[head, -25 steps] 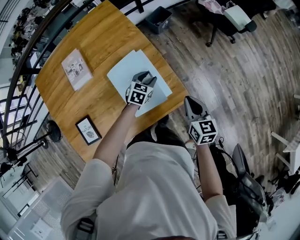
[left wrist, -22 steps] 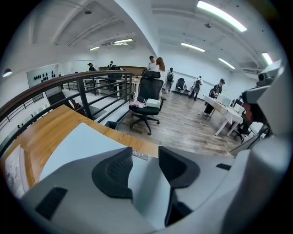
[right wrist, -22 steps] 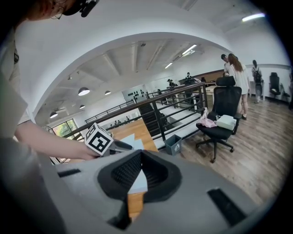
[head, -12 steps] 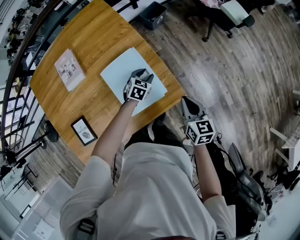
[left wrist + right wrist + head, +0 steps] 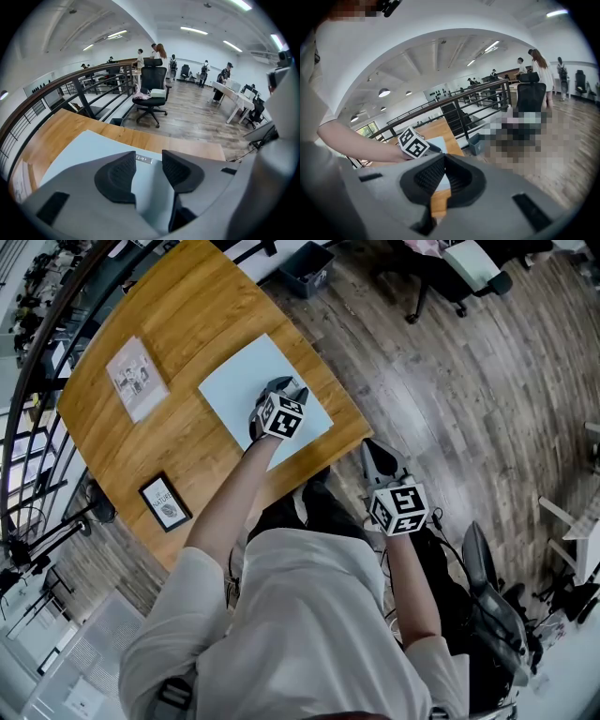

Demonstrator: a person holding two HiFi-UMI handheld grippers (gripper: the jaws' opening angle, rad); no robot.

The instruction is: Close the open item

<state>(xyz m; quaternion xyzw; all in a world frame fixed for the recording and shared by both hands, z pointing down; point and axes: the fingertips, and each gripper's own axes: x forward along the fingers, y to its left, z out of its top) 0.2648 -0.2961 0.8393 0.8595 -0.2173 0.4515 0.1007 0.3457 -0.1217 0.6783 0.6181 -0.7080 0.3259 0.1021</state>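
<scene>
A pale blue, flat laptop-like item (image 5: 232, 379) lies with its lid down on the round wooden table (image 5: 178, 315). My left gripper (image 5: 282, 385) rests on its near right part. In the left gripper view the jaws stand apart over the blue lid (image 5: 89, 145), open with nothing between them (image 5: 149, 157), and a small silver label shows past the tips. My right gripper (image 5: 369, 446) hangs off the table's near edge, above the floor. In the right gripper view its pads meet at the tips (image 5: 444, 159), shut on nothing, and it looks toward the left gripper's marker cube (image 5: 414, 143).
A booklet (image 5: 136, 378) lies at the table's far left and a black framed card (image 5: 164, 502) near its left edge. A dark railing (image 5: 37, 362) runs behind the table. A bin (image 5: 307, 268) stands on the wooden floor beyond, and an office chair (image 5: 152, 93) farther off.
The pale blue item's upper leaf, raised and offset a second ago, now lies flat as one sheet under the left gripper. The right gripper has barely moved.
</scene>
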